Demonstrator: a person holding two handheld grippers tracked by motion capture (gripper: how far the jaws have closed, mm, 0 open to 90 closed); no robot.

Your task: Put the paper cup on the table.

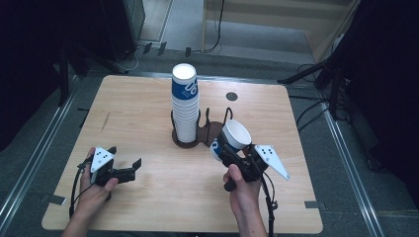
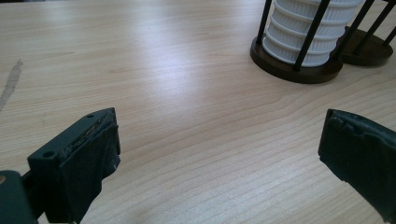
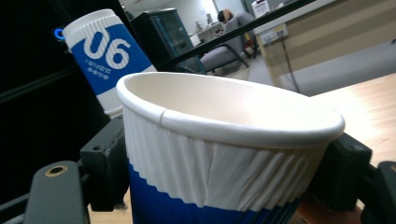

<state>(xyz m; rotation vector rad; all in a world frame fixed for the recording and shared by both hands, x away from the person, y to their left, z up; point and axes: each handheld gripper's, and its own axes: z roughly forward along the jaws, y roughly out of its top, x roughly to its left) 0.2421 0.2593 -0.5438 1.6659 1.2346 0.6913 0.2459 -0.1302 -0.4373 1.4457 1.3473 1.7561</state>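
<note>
**Cup clamped just right of the holder**

Gripping a paper cup (image 1: 234, 138) in the right gripper (image 1: 228, 150), jaws pressing on the ribbed white wall from both sides, just below the rim. Holding that cup tilted, mouth open toward the camera in the high view, just beside the right edge of the holder (image 1: 190, 139) and in front of its second, empty ring. Showing, in the right gripper view, the same cup (image 3: 224, 154) wedged between the two black jaws, white band above, blue band below, with the top of the stack (image 3: 102, 56) leaning in behind it.

Standing tall in the holder's left ring: the stack of cups (image 1: 186, 103), white ribs below and a blue-printed cup on top, held in by thin black posts.

Hovering low over the table (image 1: 148, 98) well to the left of the holder: the left gripper (image 1: 126, 168), jaws standing wide apart with only bare wood between them. Looking along those jaws in the left gripper view, seeing the holder's dark base (image 2: 299, 70) and the foot of the stack (image 2: 308, 32) ahead and to the right, well apart from the pads.
</note>
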